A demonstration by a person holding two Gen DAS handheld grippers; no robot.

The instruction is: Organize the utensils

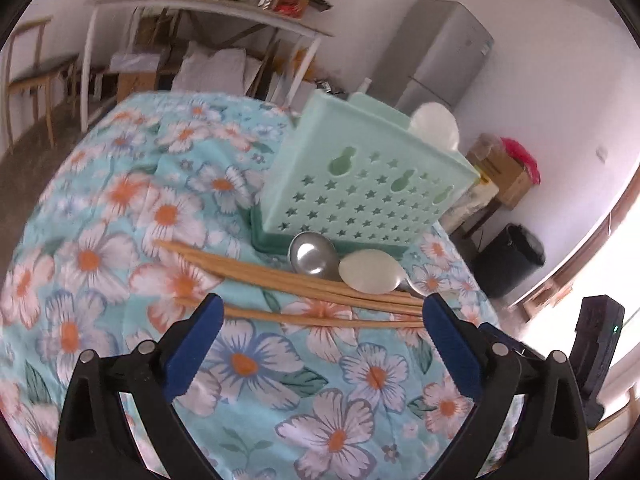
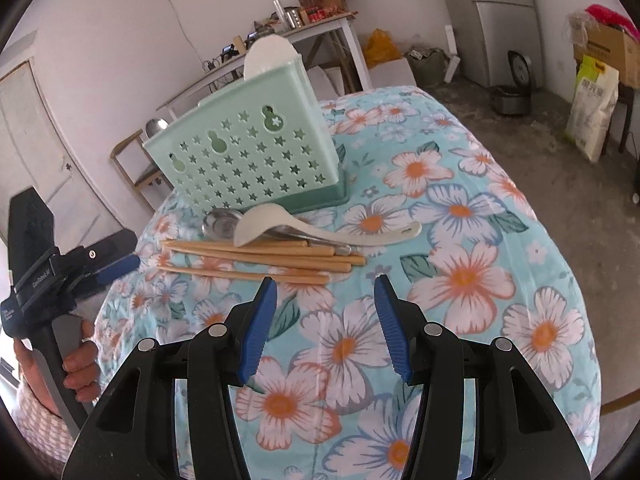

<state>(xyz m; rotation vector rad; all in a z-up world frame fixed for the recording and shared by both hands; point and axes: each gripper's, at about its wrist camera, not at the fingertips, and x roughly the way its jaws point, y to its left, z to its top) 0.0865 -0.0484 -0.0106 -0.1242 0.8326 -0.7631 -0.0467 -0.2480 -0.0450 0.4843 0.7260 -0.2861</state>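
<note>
Between the wide-spread blue pads of the left gripper [image 1: 322, 312] lies nothing but floral tablecloth [image 1: 120, 208]; the right gripper [image 2: 325, 286] stands half open, also empty. Just beyond both lie wooden chopsticks [image 2: 256, 258], a steel spoon [image 1: 310, 256] and a white spoon [image 2: 312, 228], before the upright mint utensil holder [image 2: 244, 160], which holds a white ladle [image 2: 268, 50]. A hand [image 2: 82, 360] grips the left tool's handle.

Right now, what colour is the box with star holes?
Mint green utensil holder with a darker green base; the right wrist view shows it best.
</note>
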